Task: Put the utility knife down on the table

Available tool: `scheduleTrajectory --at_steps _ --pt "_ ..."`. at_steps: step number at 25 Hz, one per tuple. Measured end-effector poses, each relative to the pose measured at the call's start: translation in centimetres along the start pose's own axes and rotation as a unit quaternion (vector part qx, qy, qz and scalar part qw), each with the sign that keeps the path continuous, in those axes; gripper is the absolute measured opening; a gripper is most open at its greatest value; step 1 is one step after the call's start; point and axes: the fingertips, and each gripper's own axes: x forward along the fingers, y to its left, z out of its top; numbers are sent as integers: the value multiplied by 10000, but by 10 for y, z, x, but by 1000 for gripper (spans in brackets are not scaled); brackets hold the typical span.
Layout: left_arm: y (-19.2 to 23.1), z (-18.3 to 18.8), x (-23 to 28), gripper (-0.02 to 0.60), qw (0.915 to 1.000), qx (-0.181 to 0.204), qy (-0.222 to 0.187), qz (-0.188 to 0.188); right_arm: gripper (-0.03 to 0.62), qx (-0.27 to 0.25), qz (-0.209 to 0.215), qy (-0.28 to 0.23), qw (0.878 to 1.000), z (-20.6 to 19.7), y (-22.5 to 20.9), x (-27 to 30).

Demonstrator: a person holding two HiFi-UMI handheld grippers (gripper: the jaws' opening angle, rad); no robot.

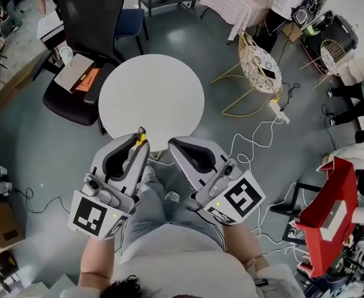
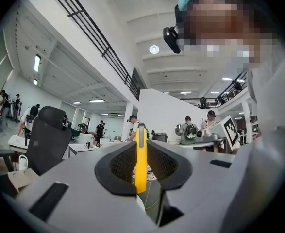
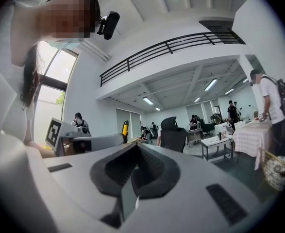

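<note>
Pinching the utility knife (image 2: 141,165), left gripper (image 1: 139,145) hovers beside the closed, empty right gripper (image 1: 173,144).

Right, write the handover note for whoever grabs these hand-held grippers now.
The left hand-held gripper is shut on the yellow utility knife.
The right hand-held gripper is shut and empty.
Both are held over the person's lap, short of the round white table.
Done: the knife is in the grip.
To do: carry it over the table, lower it, open the jaws.
</note>
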Motion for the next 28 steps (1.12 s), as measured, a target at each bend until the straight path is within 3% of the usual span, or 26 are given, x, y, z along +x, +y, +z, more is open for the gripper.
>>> scheduleTrajectory --at_steps 19,28 --pt "130 4 69 67 9990 -51 -24 -446 8 -231 -302 -49 9993 23 -75 128" --pt "143 -8 92 67 9990 -178 65 -409 8 -167 -336 96 9993 17 -101 136"
